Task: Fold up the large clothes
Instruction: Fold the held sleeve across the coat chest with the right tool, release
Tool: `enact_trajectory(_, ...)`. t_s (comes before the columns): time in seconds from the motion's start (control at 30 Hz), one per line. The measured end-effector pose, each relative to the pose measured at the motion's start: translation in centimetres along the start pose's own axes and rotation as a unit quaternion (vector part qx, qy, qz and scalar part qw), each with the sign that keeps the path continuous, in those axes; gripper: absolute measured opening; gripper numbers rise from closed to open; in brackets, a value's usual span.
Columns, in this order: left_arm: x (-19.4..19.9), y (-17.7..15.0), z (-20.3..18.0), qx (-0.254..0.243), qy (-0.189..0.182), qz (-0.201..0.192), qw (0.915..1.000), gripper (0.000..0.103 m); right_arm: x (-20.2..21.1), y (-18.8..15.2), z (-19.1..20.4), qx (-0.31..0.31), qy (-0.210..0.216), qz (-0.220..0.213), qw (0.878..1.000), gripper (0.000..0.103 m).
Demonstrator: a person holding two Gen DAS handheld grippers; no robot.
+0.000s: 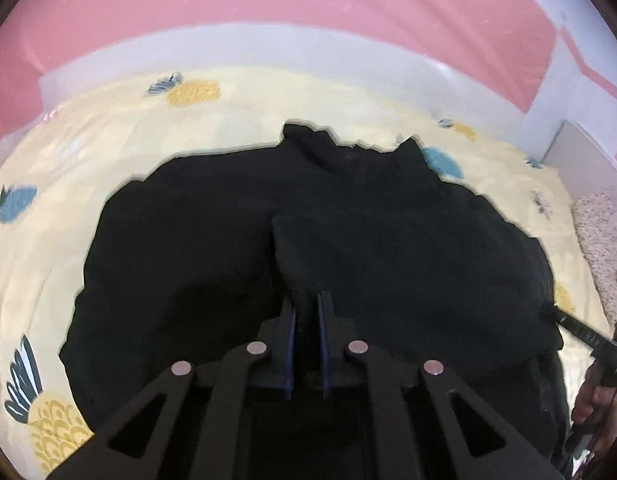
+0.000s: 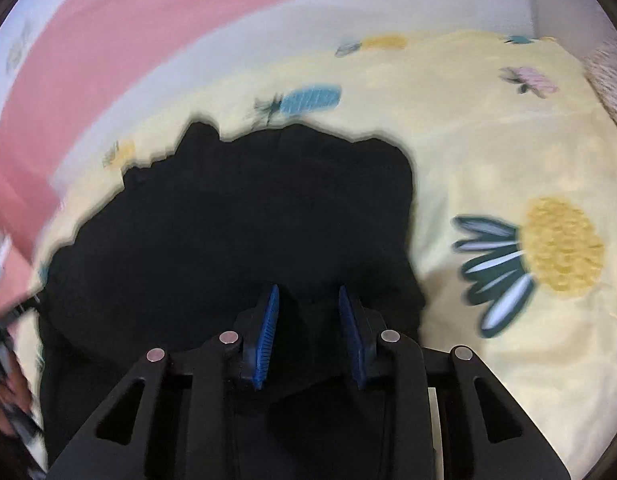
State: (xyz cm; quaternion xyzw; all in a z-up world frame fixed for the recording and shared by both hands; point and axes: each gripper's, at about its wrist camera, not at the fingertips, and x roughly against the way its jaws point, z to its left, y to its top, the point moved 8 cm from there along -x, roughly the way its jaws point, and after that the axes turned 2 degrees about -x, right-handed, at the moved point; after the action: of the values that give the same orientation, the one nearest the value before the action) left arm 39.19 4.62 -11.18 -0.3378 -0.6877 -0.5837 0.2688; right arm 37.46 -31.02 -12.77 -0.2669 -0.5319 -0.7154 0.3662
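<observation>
A large black garment [image 1: 236, 240] lies spread on the yellow pineapple-print bedsheet [image 1: 40, 256], with a folded layer over its right half. My left gripper [image 1: 306, 300] is nearly closed on the near edge of that fold; black cloth sits between the jaws. In the right wrist view the same black garment [image 2: 248, 216] fills the middle. My right gripper [image 2: 308, 294] is open over the garment's near edge, with cloth below and between the blue pads [image 2: 268, 320]. The right gripper also shows at the right edge of the left wrist view [image 1: 580, 332], by the garment's right edge.
A pink and white wall [image 1: 268, 8] runs behind the bed. A white panel [image 1: 576, 152] stands at the far right corner. A speckled pink blanket [image 1: 600, 240] lies at the bed's right side. Bare sheet [image 2: 508, 140] lies right of the garment.
</observation>
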Motion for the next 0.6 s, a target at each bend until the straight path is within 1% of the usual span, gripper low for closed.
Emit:
enact_trajectory(0.03,-0.8,-0.5,0.4,0.004,-0.002,0.011,0.9999,0.010,-0.5,-0.4,-0.1,0.004,-0.002,0.005,1.000,0.032)
enact_trajectory(0.07,-1.4,-0.9,0.6,0.002,0.003,0.016,0.9999,0.011,-0.9,-0.6,0.0,0.006,-0.002,0.001,1.000,0.032)
enact_trajectory(0.17,-2.0,-1.8,0.8,-0.006,0.011,0.015,0.9998,0.011,-0.3,-0.4,0.1,0.003,-0.002,0.007,1.000,0.031)
enact_trajectory(0.3,-0.5,-2.0,1.5,0.018,-0.004,0.010,0.9998,0.013,1.4,-0.9,-0.8,0.014,-0.003,0.029,0.999,0.031)
enact_trajectory(0.37,1.2,-1.9,2.8,0.022,0.013,-0.002,0.9997,0.013,2.7,-0.9,-1.9,0.008,-0.011,0.022,1.000,0.031)
enact_trajectory(0.4,2.2,-1.8,3.7,0.030,0.025,-0.009,0.9992,0.013,3.6,-0.4,-2.5,0.004,-0.017,0.011,1.000,0.031)
enact_trajectory(0.43,2.9,-1.7,4.5,0.043,0.029,-0.015,0.9986,0.013,4.0,0.2,-2.8,0.003,-0.021,0.002,1.000,0.031)
enact_trajectory(0.5,3.9,-0.7,5.3,0.066,0.021,-0.024,0.9973,0.013,4.5,2.1,-2.9,0.002,-0.022,-0.017,1.000,0.031)
enact_trajectory(0.53,4.1,0.0,4.9,0.067,0.015,-0.030,0.9972,0.013,4.3,2.9,-2.6,0.006,-0.023,-0.021,0.999,0.031)
enact_trajectory(0.6,4.2,1.8,3.1,0.049,0.007,-0.047,0.9977,0.013,3.4,4.8,-1.7,0.018,-0.024,-0.030,0.999,0.031)
